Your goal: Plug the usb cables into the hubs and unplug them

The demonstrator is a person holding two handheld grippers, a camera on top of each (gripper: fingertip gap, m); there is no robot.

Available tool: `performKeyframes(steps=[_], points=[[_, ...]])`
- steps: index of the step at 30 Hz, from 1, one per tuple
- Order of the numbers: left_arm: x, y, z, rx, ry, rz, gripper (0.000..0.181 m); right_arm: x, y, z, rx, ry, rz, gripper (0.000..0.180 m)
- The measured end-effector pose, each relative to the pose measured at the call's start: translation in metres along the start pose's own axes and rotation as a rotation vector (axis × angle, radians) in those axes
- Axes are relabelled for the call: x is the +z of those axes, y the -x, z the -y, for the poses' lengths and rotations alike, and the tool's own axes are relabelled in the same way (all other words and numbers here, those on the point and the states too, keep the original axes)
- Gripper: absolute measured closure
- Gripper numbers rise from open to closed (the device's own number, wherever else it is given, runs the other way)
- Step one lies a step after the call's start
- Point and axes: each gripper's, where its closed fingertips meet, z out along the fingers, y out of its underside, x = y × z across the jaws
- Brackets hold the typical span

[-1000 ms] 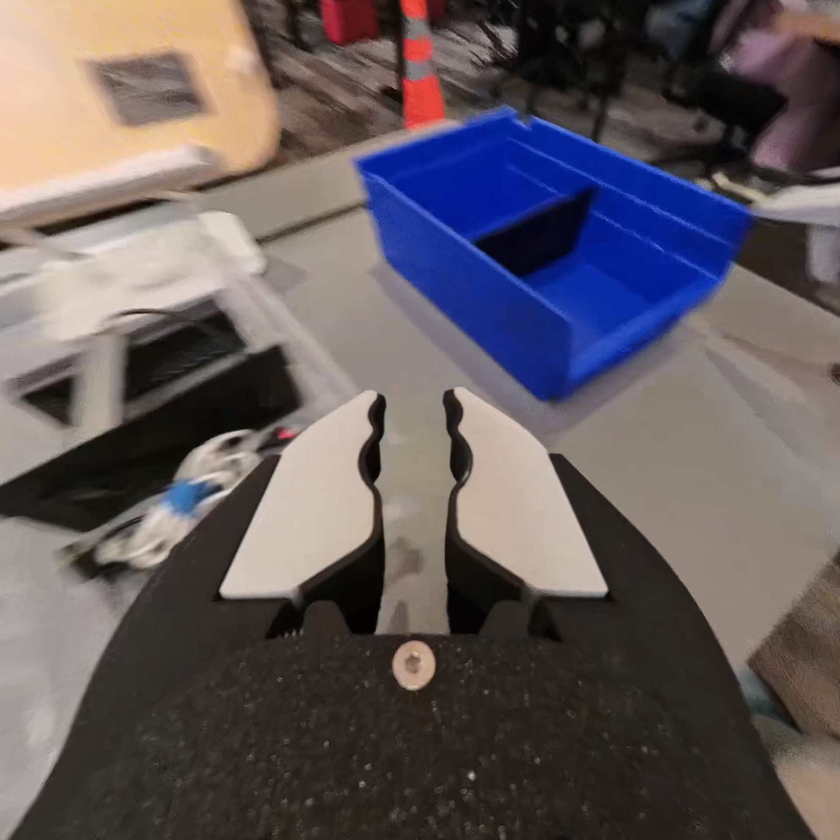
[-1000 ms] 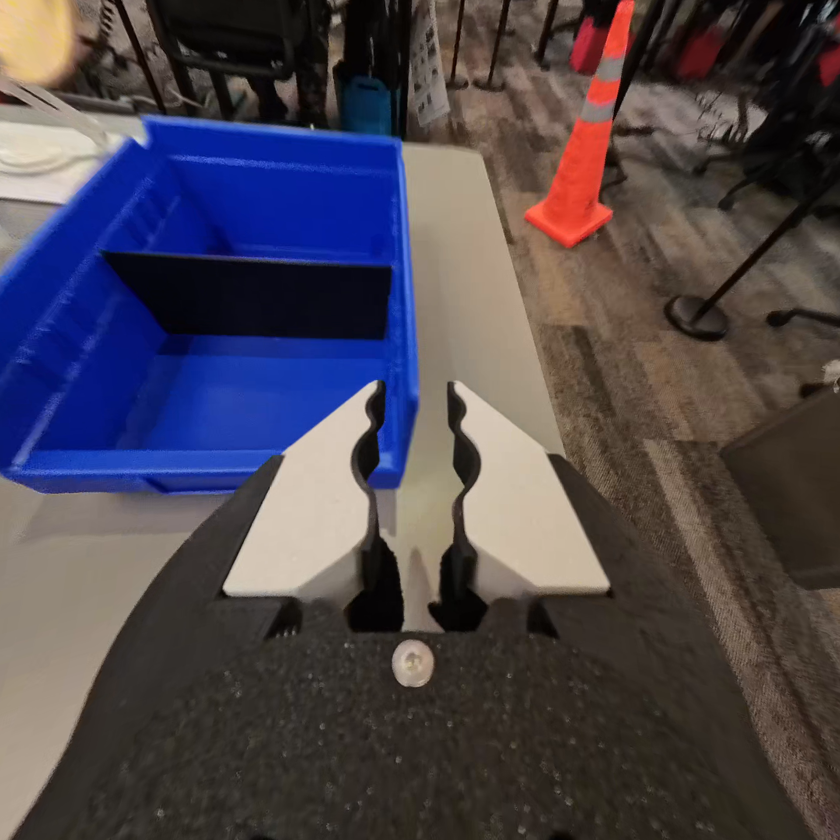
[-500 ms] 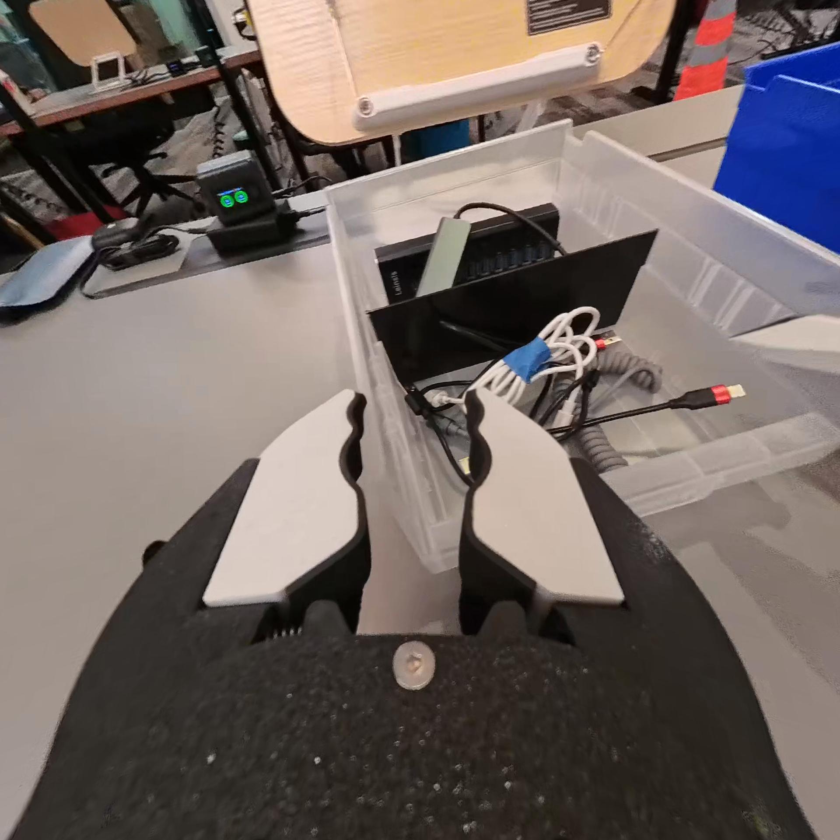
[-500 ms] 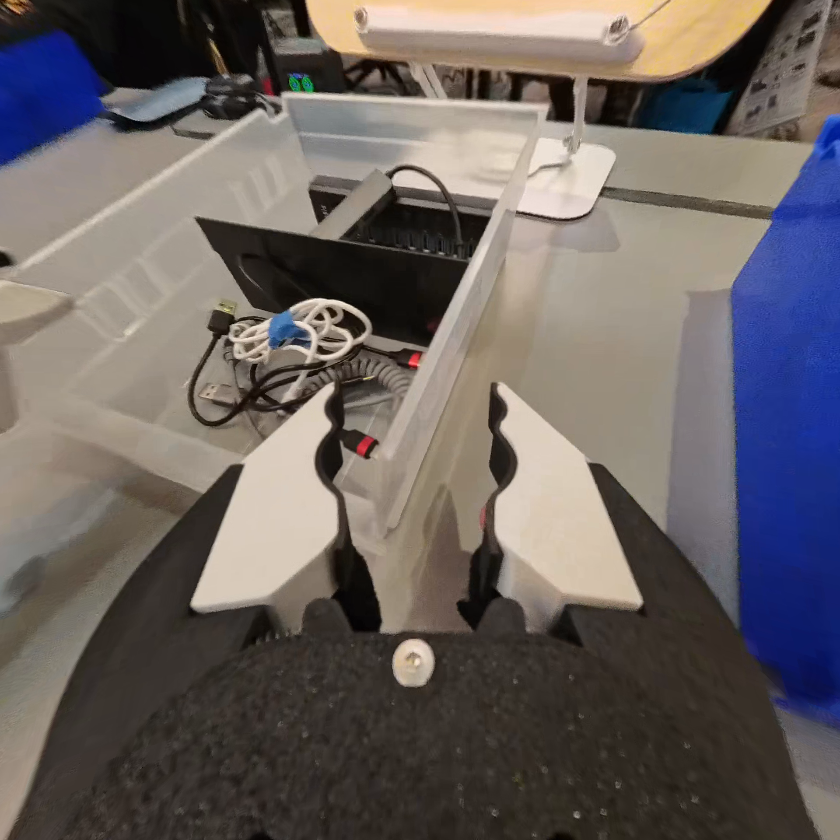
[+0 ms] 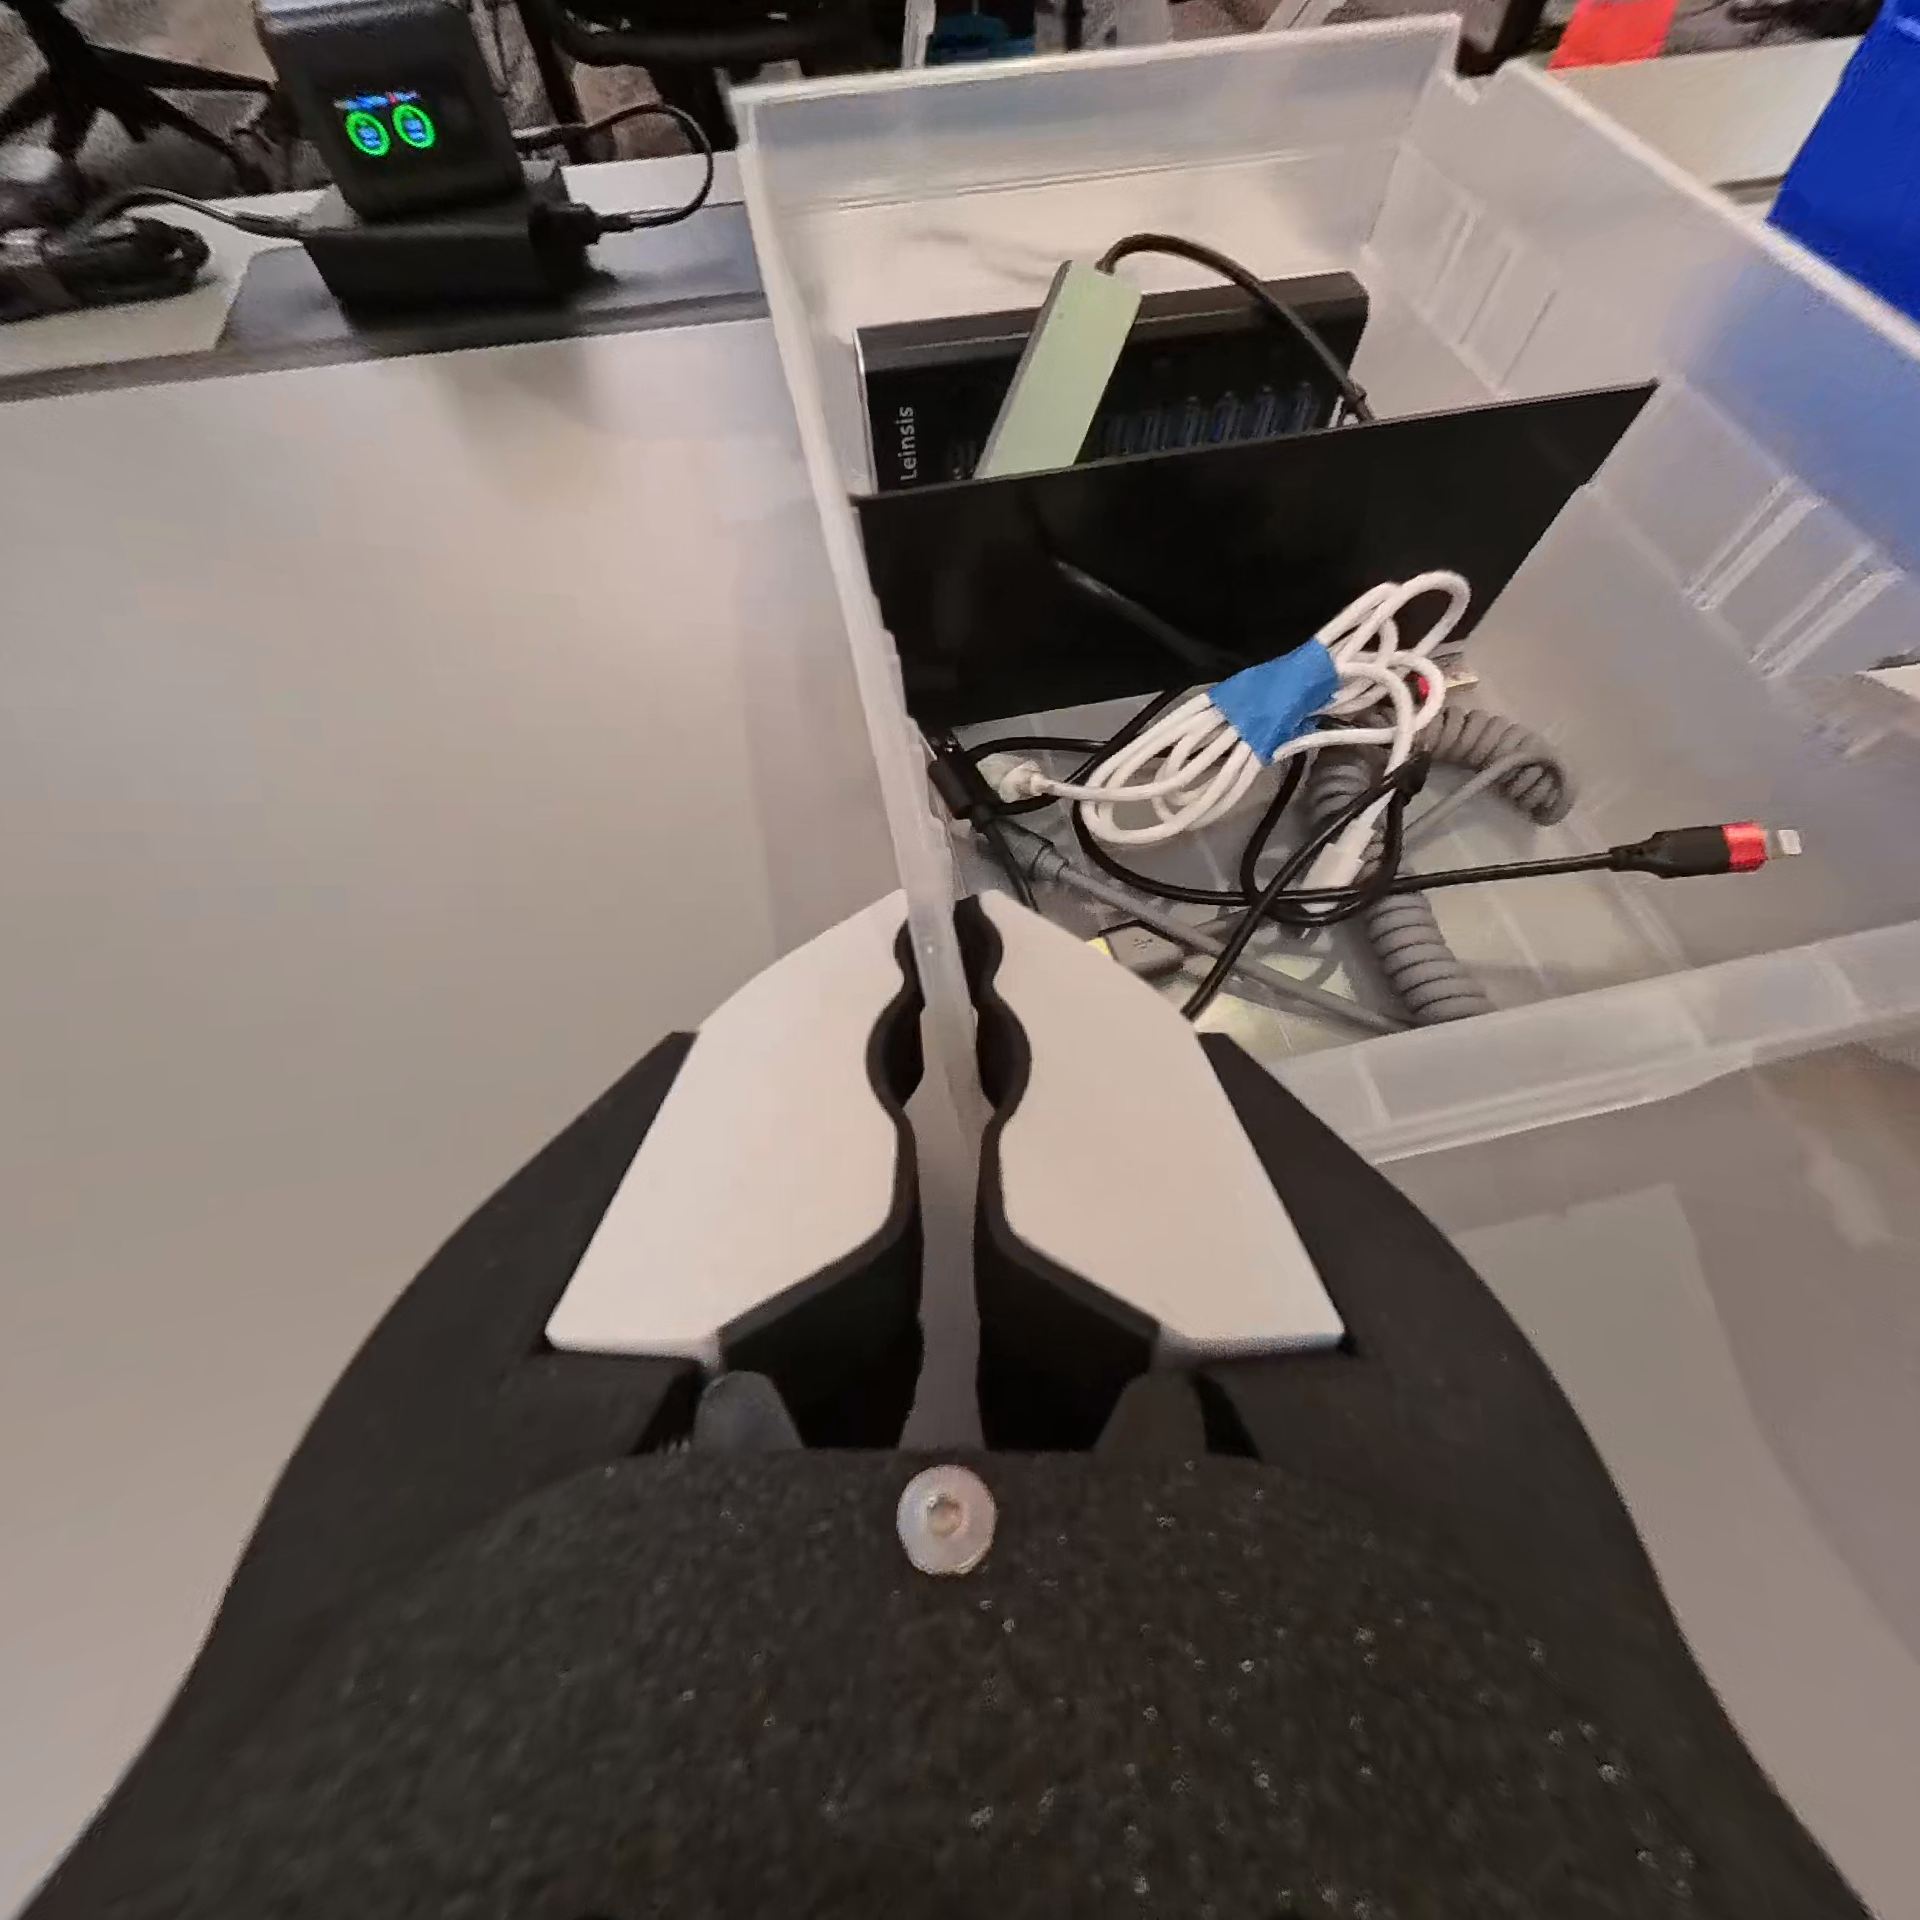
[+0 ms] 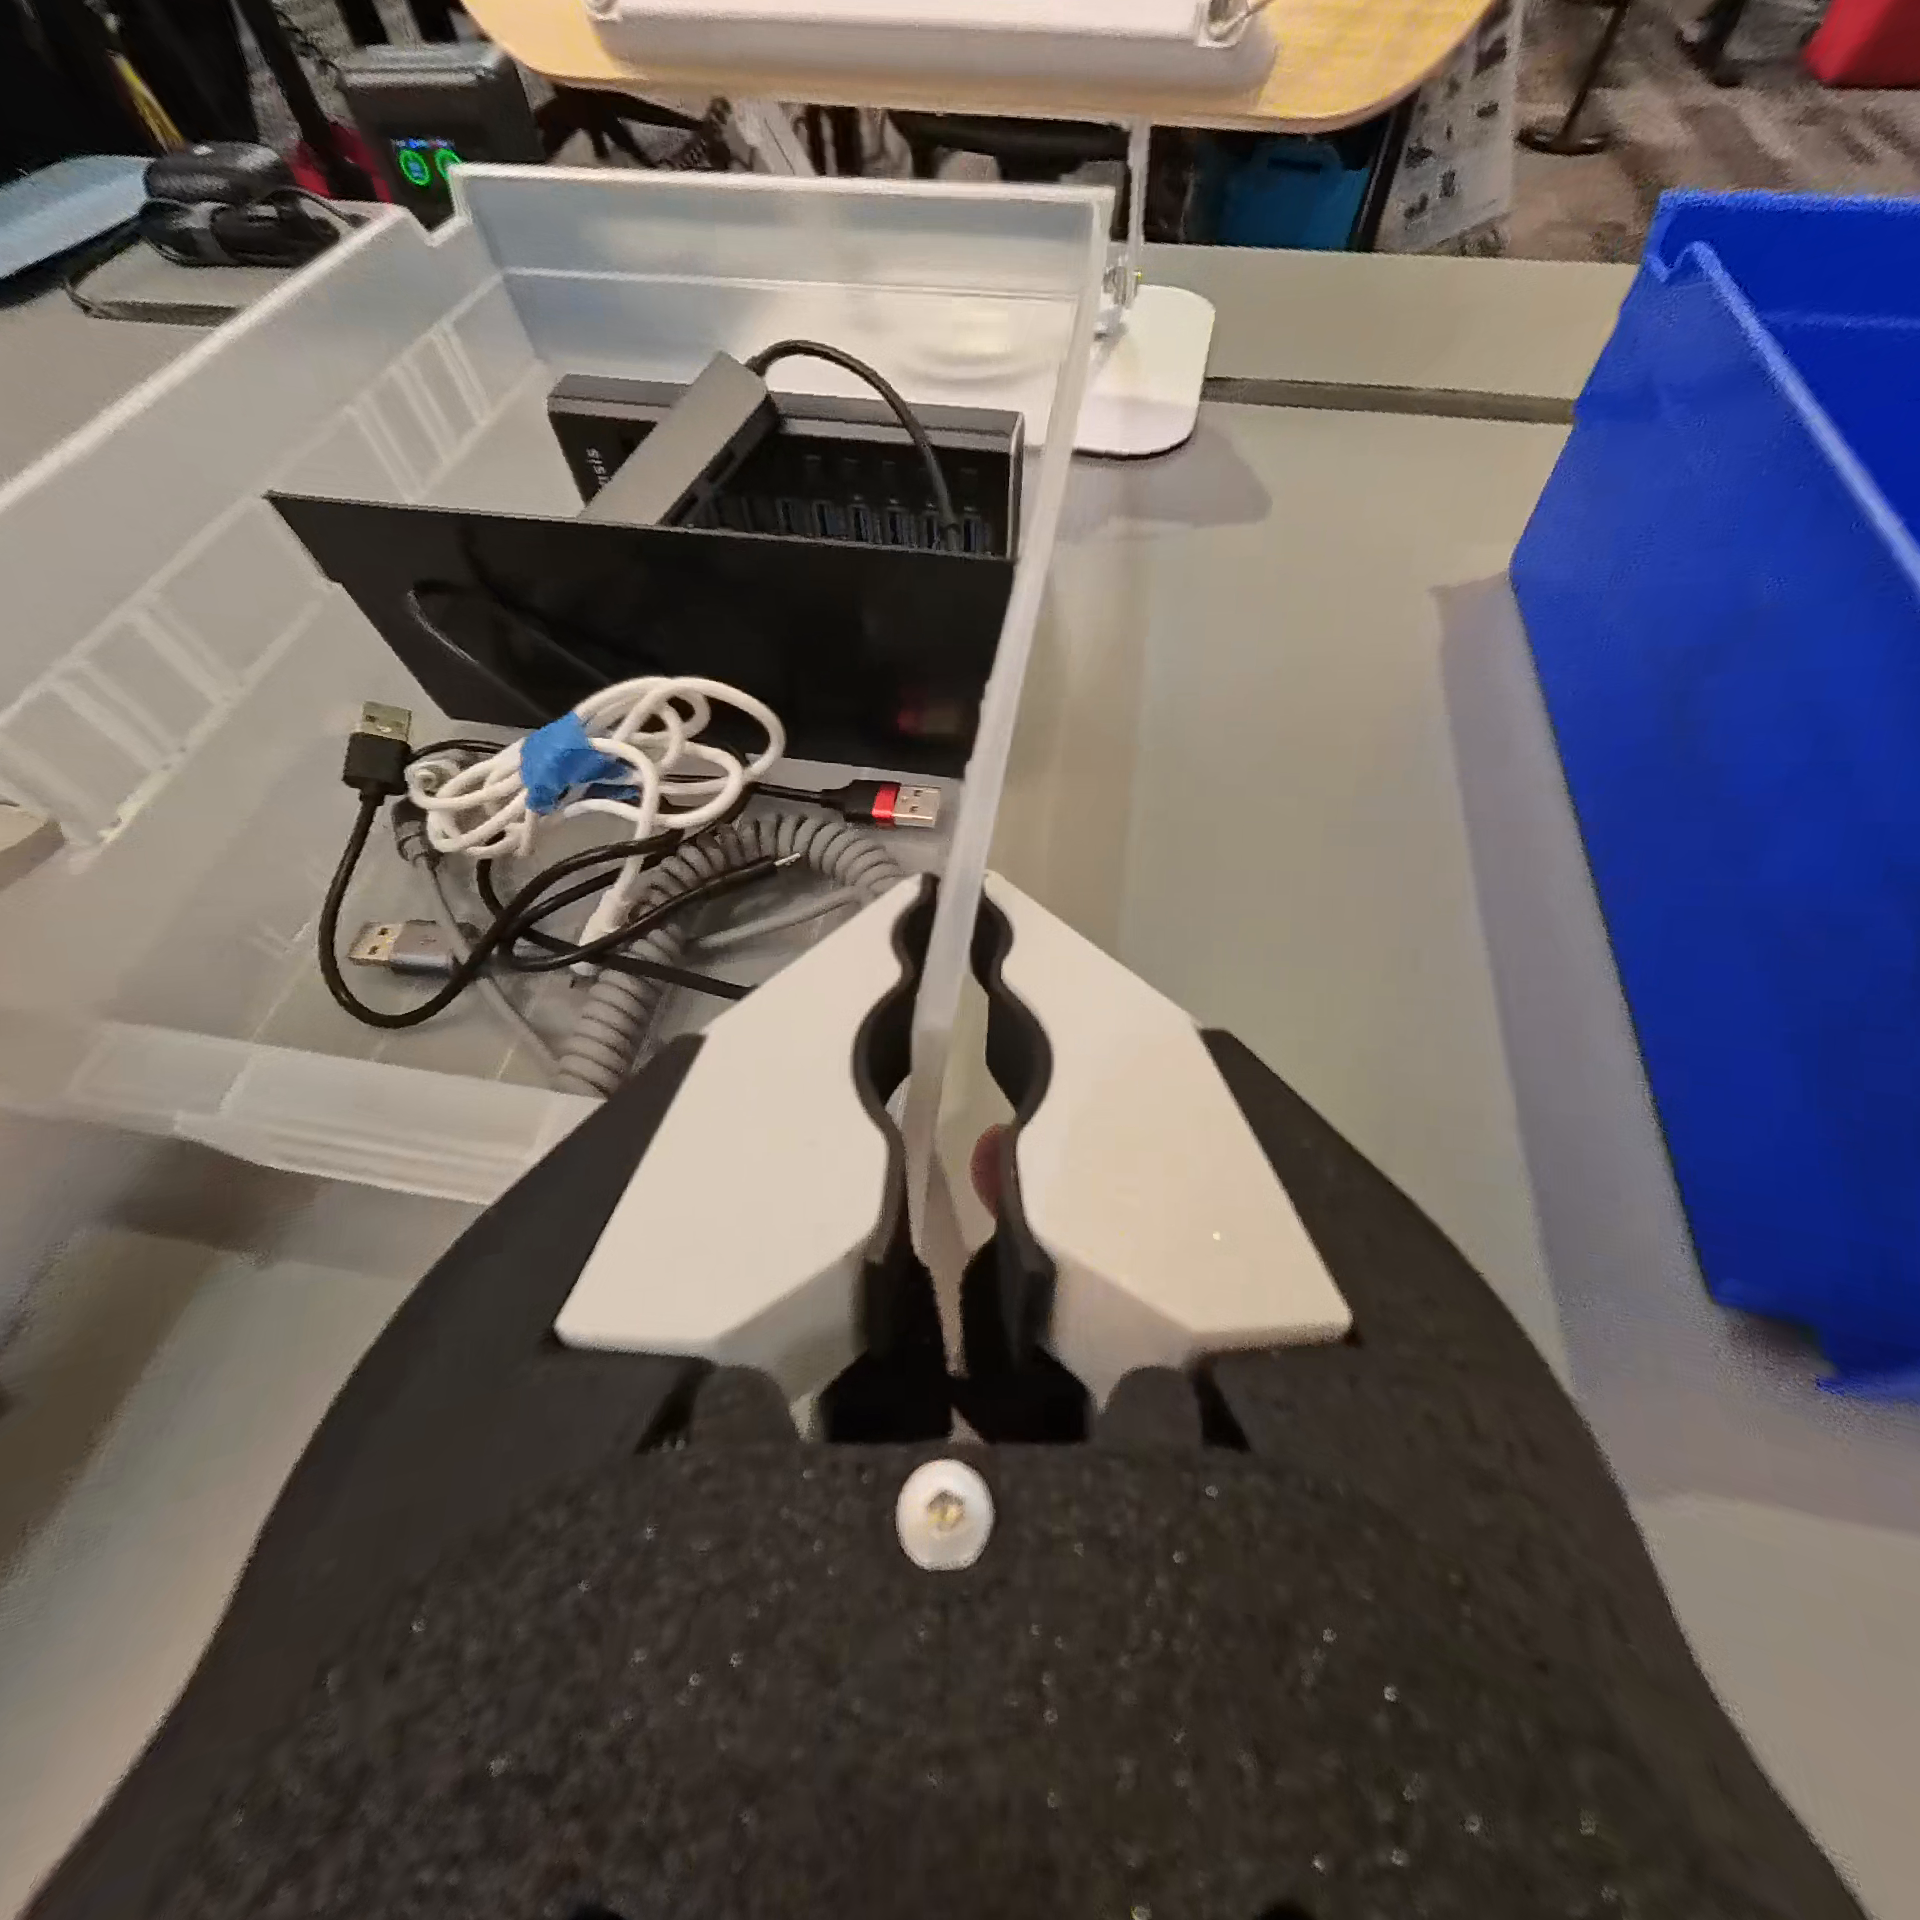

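Note:
A clear plastic bin sits on the grey table. A black divider splits it. Behind the divider lie a black hub and a slim grey hub. In front lie a white cable bundle with blue tape, a black cable with a red-collared plug and a grey coiled cable. My left gripper is shut on the bin's left wall. My right gripper is shut on the bin's right wall. The right wrist view also shows a black USB plug and a grey one.
A blue bin stands to the right of the clear bin. A black charger with green lights sits at the back left. A white stand base rests behind the clear bin. Bare table lies to the left of the bin. Some 20 centimetres of space lies between my two pairs of fingers. Left tips and right tips are each some 20 centimetres from the slim grey hub.
Both grippers swung from the blue bin to the clear bin, moved forward over its side walls and closed on them.

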Motion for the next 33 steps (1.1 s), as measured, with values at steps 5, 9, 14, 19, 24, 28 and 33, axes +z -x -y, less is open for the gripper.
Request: performKeyframes(steps=[5,9,14,19,24,28,33], points=[[-0.014,0.059,0.007,0.033,-0.036,0.033,0.177,-0.009,0.057,0.020,0.002,-0.057,-0.031,0.173],[-0.030,0.143,0.013,-0.003,-0.125,0.050,0.177,0.012,0.139,0.044,-0.074,-0.112,-0.003,0.173],[-0.041,0.232,0.009,-0.017,-0.176,0.034,0.177,0.045,0.227,0.050,-0.091,-0.094,0.049,0.173],[-0.026,0.260,-0.016,-0.111,-0.088,0.055,0.177,0.071,0.250,0.028,-0.063,-0.012,0.029,0.174],[-0.026,0.276,-0.017,-0.253,-0.122,0.096,0.177,0.057,0.273,0.023,-0.006,-0.046,0.279,0.158],[-0.030,0.284,-0.018,-0.245,-0.136,0.132,0.172,0.008,0.285,0.023,-0.081,-0.067,0.512,0.148],[-0.038,0.285,-0.017,-0.245,-0.156,0.164,0.169,-0.048,0.205,0.001,-0.190,-0.013,0.580,0.136]])
